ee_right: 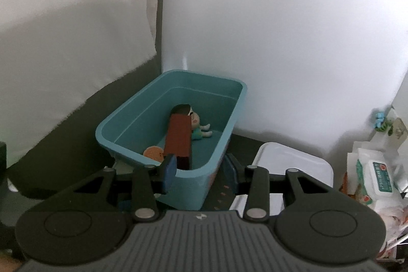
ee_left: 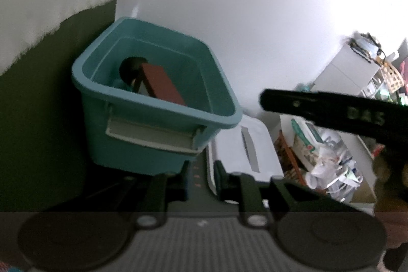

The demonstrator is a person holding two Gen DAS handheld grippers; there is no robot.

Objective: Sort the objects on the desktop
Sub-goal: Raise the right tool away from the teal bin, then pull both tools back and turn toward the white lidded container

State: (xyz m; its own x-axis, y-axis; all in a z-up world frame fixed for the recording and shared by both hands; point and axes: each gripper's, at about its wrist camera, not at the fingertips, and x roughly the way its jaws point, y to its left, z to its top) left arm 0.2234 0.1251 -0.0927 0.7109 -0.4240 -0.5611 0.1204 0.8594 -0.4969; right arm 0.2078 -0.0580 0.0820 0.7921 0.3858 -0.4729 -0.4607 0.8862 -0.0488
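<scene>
A teal plastic bin (ee_left: 163, 116) (ee_right: 216, 165) stands on the dark desk against the white wall. Inside lie a dark red box (ee_left: 163, 83) (ee_right: 178, 137), a small doll with dark hair (ee_right: 196, 121) and an orange round thing (ee_right: 153, 153). My left gripper (ee_left: 200, 177) is open and empty, just in front of the bin's near right corner. My right gripper (ee_right: 200, 167) is open and empty, its jaws astride the bin's near end. The right gripper's body (ee_left: 331, 111) shows as a black bar in the left wrist view.
A white lidded container (ee_left: 244, 144) (ee_right: 293, 162) sits right of the bin. Beyond it are wet-wipe packs (ee_right: 377, 177) and cluttered shelves (ee_left: 331, 157). The white wall stands close behind the bin.
</scene>
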